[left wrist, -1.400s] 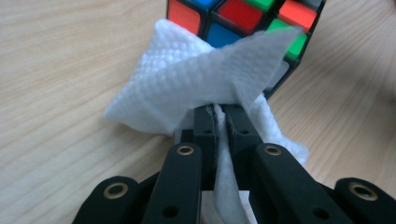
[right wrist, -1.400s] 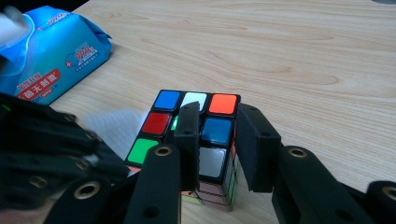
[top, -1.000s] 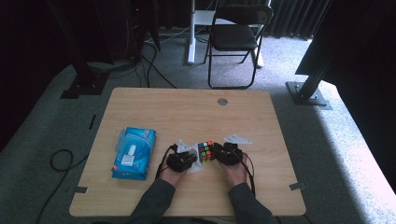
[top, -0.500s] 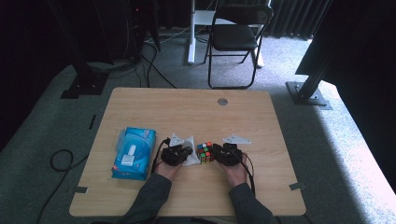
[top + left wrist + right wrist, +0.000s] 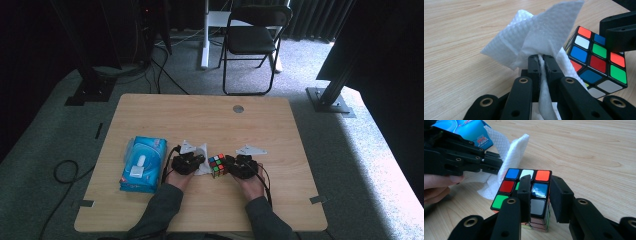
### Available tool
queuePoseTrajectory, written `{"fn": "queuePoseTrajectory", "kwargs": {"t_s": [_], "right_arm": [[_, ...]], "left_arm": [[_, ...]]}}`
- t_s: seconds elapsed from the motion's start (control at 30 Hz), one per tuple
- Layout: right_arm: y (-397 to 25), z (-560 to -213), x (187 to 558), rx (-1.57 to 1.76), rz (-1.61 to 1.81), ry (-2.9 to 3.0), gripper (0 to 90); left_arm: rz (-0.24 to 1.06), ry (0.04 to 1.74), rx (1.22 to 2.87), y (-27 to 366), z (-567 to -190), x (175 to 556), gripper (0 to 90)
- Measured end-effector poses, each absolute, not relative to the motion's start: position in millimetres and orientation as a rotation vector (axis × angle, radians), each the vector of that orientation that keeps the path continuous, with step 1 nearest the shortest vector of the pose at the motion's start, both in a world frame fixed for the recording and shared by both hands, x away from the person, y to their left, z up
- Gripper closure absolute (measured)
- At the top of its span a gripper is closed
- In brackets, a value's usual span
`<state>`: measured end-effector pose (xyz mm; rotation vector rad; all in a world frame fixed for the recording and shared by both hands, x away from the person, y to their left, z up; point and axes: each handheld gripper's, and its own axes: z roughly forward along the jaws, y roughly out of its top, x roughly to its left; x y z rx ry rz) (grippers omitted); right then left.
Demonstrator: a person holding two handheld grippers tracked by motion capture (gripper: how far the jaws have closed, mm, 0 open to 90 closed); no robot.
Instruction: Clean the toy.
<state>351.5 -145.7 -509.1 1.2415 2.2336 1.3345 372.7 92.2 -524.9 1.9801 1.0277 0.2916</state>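
Left gripper (image 5: 541,58): fingers together, clamped on a white tissue (image 5: 541,35). The sheet is pinched in a narrow fold between the two black fingers and fans out above them, one flap pressed against the puzzle cube (image 5: 599,62).

Right gripper (image 5: 539,195): fingers part-way apart, set over the top edge of the cube. One finger (image 5: 525,192) lies on the cube's upper face, the other (image 5: 560,197) stands beside its side face. Whether they squeeze it cannot be told.

Puzzle cube: stands on the bench (image 5: 165,107) between the two grippers, in the near middle. Hard glossy plastic, square stickers in red, orange, blue, green and white on black edges, three by three on each face.

Tissue: soft paper, embossed dimple texture, crumpled; its lower part rests on the bench beside the cube.

Tissue pack (image 5: 144,162): blue soft wrapper, oblong, flat on the bench, left of the left gripper and near the left edge.

Bench: pale wood-grain laminate, rounded corners, a round grey cable cap (image 5: 238,108) near the far edge. The far half and the right side lie open; the near edge runs just behind the person's forearms.
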Motion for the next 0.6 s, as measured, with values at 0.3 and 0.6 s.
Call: {"fn": "queuePoseTrajectory", "kwargs": {"t_s": [0.3,0.6], "right_arm": [[-146,-509,352,1.238,1.338,2.240,69.1],[-152,-509,356,1.302,1.312,2.176,65.9]], "left_arm": [[0.268,1.002,2.003,85,-528,371,85.7],[0.255,0.975,2.018,78,-527,364,85.8]]}}
